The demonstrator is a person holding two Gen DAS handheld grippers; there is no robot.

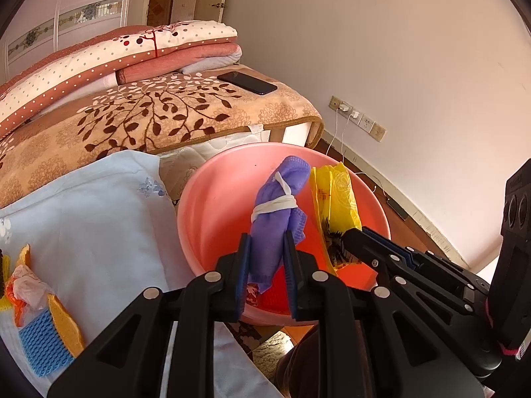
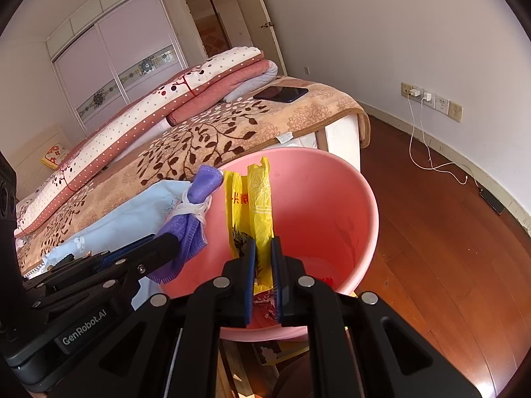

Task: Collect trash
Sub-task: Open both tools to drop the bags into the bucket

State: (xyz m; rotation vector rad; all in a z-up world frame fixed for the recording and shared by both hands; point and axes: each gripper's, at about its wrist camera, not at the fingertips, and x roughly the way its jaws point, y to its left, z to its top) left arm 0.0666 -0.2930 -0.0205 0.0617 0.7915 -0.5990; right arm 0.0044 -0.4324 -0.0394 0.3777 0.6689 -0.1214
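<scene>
My left gripper [image 1: 267,258] is shut on a rolled purple face mask [image 1: 277,209] tied with its white strap, held over a pink basin [image 1: 212,205]. My right gripper [image 2: 264,258] is shut on a yellow plastic wrapper [image 2: 255,205], held over the same basin [image 2: 335,205]. The mask also shows in the right wrist view [image 2: 194,212], and the wrapper in the left wrist view [image 1: 335,199]. Red scraps [image 2: 265,305] lie at the basin's bottom. More trash, a blue net and orange and yellow wrappers [image 1: 43,318], lies on the pale blue cloth [image 1: 96,225] at the left.
The basin stands beside a bed with a leaf-patterned blanket [image 1: 159,116], folded quilts [image 1: 109,56] and a black phone [image 1: 247,83]. Wall sockets with white charger cables [image 2: 421,126] are at the right above a wooden floor [image 2: 448,232]. A wardrobe [image 2: 116,59] and door stand behind.
</scene>
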